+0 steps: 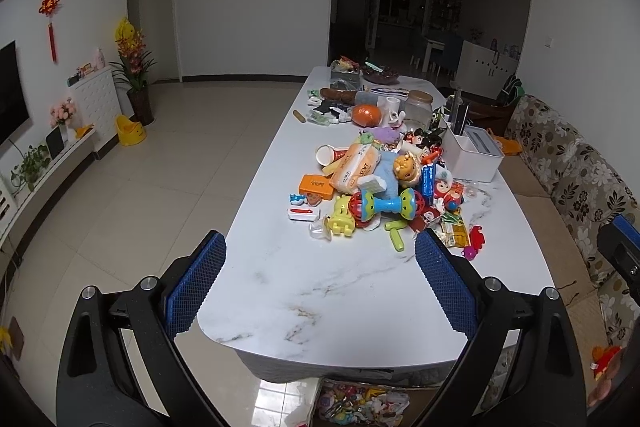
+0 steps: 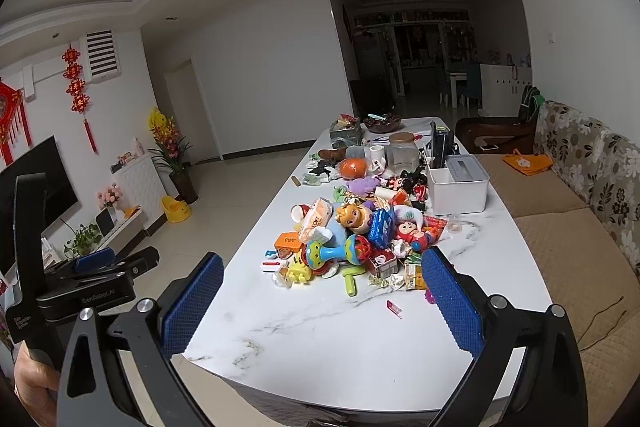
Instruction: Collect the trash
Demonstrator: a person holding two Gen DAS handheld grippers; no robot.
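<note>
White marble tabletop (image 1: pixel 344 291) ahead of my spread, empty fingers (image 1: pixel 196 283) carries mixed toys and trash; crinkled yellow snack wrappers (image 2: pixel 414 277) lie beside my right fingers (image 2: pixel 452 303), so I'd pinch wrappers only.

Box of mixed items (image 1: pixel 360 403) under the table's near end: cut off by the lower edge of the left wrist view, contents too jumbled to identify. Right gripper (image 1: pixel 620 247): only partly in frame at that view's right edge. Small wrappers (image 2: pixel 390 281) at the pile's near edge: too small to read. Far dining area (image 2: pixel 440 67): dark, shelf contents indistinguishable. Television (image 1: pixel 10 87): cropped by the left edge.
</note>
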